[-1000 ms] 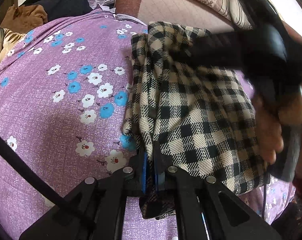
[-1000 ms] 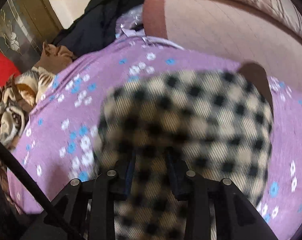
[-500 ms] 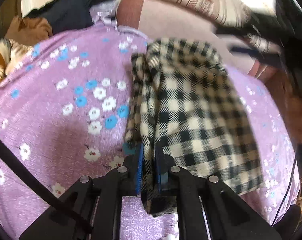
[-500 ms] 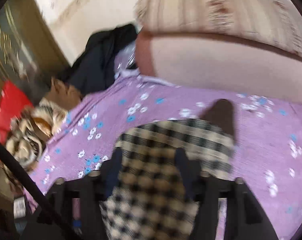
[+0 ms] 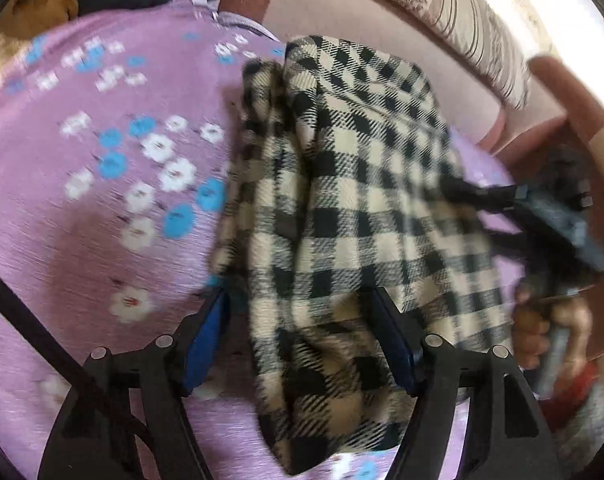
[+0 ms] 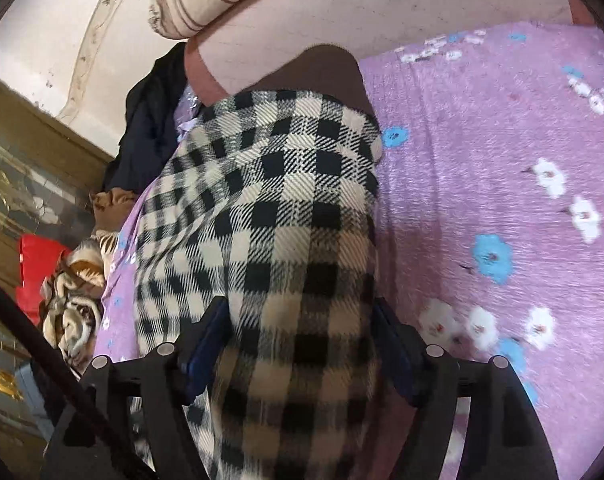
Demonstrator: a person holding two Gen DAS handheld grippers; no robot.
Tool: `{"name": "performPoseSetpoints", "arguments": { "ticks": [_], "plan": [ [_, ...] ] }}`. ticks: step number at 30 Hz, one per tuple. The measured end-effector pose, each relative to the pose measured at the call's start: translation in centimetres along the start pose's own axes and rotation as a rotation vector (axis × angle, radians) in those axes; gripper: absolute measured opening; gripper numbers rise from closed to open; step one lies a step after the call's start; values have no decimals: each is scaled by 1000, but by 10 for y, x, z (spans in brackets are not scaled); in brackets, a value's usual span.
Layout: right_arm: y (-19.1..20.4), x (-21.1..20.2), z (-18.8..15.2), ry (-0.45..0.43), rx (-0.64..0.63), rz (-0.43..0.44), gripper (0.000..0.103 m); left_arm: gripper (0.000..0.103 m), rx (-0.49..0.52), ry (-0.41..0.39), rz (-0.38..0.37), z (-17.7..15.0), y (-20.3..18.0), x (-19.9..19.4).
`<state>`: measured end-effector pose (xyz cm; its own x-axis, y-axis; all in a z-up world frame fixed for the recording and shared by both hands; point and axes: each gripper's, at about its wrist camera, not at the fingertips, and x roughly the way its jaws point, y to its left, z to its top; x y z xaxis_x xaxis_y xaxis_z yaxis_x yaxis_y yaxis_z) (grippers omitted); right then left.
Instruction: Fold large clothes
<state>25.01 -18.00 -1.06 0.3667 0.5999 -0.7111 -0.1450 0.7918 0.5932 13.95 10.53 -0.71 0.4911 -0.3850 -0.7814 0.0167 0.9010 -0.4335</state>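
Note:
A folded black-and-cream checked garment (image 5: 354, 208) lies on a purple flowered bedsheet (image 5: 82, 200). My left gripper (image 5: 302, 320) is open, its blue-padded fingers (image 5: 206, 336) standing wide on either side of the garment's near end. In the right wrist view the garment (image 6: 286, 216) runs away from me. My right gripper (image 6: 298, 328) is open too, with its fingers either side of the cloth. The right gripper also shows in the left wrist view (image 5: 550, 216), at the garment's right edge, held by a hand.
A pink headboard cushion (image 5: 342, 12) and a striped pillow (image 5: 462, 20) lie beyond the garment. Dark and brown clothes (image 6: 142, 128) are piled at the bed's far corner. A striped blanket (image 6: 74, 300) and a red item (image 6: 38, 268) lie off the bed's side.
My left gripper has opened and let go of the garment's edge. My right gripper has swung round to the garment's right side and now straddles it.

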Motion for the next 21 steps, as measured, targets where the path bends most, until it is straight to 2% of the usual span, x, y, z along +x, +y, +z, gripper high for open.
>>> {"name": "performPoseSetpoints", "arguments": {
  "ticks": [1, 2, 3, 4, 5, 7, 10, 13, 15, 18, 21],
  "plan": [
    [-4, 3, 1, 6, 27, 19, 67, 46, -16, 19, -56, 2, -1, 3],
    [-5, 2, 3, 10, 40, 40, 56, 45, -31, 31, -68, 3, -4, 4],
    [-6, -3, 6, 13, 37, 64, 50, 43, -20, 10, -61, 6, -12, 2],
    [-6, -11, 9, 11, 27, 88, 43, 34, 0, -5, -70, 8, -21, 1],
    [-5, -22, 12, -1, 15, 107, 41, 30, 19, -14, -86, 11, -31, -1],
    [-1, -42, 18, -39, -12, 113, 41, 27, 47, -35, -122, 17, -48, -6],
    [2, -56, 28, -85, -65, 16, 44, 27, 52, -21, -99, 19, -56, 0],
    [-7, -34, 30, -18, -56, -74, 59, 25, 28, 56, -1, 14, -44, 21],
    [-11, -22, 22, 8, -44, -130, 63, 25, -7, 75, -17, 11, -34, 26],
    [-1, -39, 13, -37, -63, -148, 63, 25, -21, 77, -24, 15, -31, 25],
    [17, -78, -1, -131, -166, -223, 63, 28, 1, 73, 5, 13, -35, 26]
  ]
}}
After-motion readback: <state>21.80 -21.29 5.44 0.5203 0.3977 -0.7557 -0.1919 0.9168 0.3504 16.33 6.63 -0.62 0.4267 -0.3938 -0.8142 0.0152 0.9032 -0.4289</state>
